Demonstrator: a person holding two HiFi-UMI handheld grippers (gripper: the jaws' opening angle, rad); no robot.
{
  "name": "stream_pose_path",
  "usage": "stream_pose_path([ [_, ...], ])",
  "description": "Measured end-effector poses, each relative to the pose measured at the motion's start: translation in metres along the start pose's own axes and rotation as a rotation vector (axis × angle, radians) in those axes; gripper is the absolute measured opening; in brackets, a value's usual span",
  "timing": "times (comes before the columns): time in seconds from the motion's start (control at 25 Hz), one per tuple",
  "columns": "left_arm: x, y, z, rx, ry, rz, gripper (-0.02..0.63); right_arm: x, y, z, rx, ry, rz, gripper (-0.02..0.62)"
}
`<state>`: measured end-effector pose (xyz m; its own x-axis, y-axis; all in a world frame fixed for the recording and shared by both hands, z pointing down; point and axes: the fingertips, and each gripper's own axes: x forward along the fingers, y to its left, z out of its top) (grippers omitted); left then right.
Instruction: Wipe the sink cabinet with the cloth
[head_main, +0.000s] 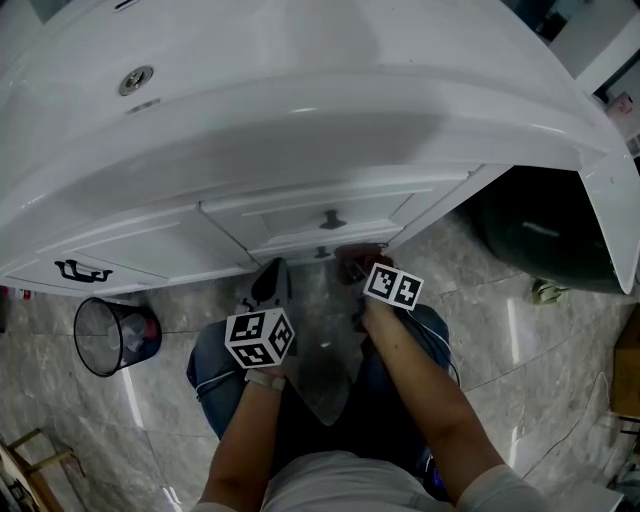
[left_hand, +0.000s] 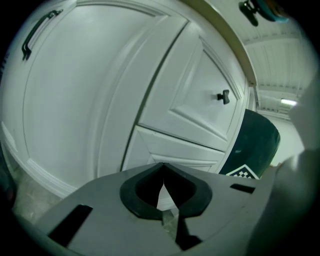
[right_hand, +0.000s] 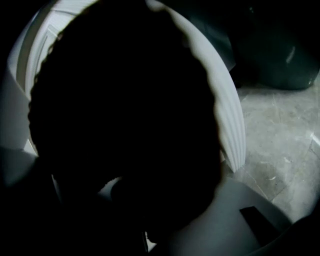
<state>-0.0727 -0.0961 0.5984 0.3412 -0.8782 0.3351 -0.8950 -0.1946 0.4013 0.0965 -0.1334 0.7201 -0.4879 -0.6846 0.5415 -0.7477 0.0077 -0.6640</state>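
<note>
While a mesh wastebasket (head_main: 115, 335) stands on the stone floor (head_main: 490, 300) at the far left, the left gripper (head_main: 270, 285) hangs close in front of the white sink cabinet (head_main: 150, 245), its jaws pressed together on nothing. To its right, the right gripper (head_main: 358, 272) is clamped on the dark cloth (right_hand: 125, 115) at the cabinet's lower front, below the drawer with the dark knob (head_main: 331, 218) — the cloth fills most of that gripper's view. Farther right, a dark bin (head_main: 545, 235) sits by the cabinet's corner.
</note>
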Motion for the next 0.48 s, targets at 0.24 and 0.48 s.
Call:
stream_pose_path([
  [0.24,-0.014,0.018,0.015,-0.058,-0.059,0.036,0.011,0.007,0.001,-0.008,-0.066,-0.022,-0.051,0.075],
  [0.48,-0.032,0.032,0.039,-0.076,-0.168,0.079,0.011,0.037,0.067,-0.069,-0.296,0.164,0.127,0.075],
])
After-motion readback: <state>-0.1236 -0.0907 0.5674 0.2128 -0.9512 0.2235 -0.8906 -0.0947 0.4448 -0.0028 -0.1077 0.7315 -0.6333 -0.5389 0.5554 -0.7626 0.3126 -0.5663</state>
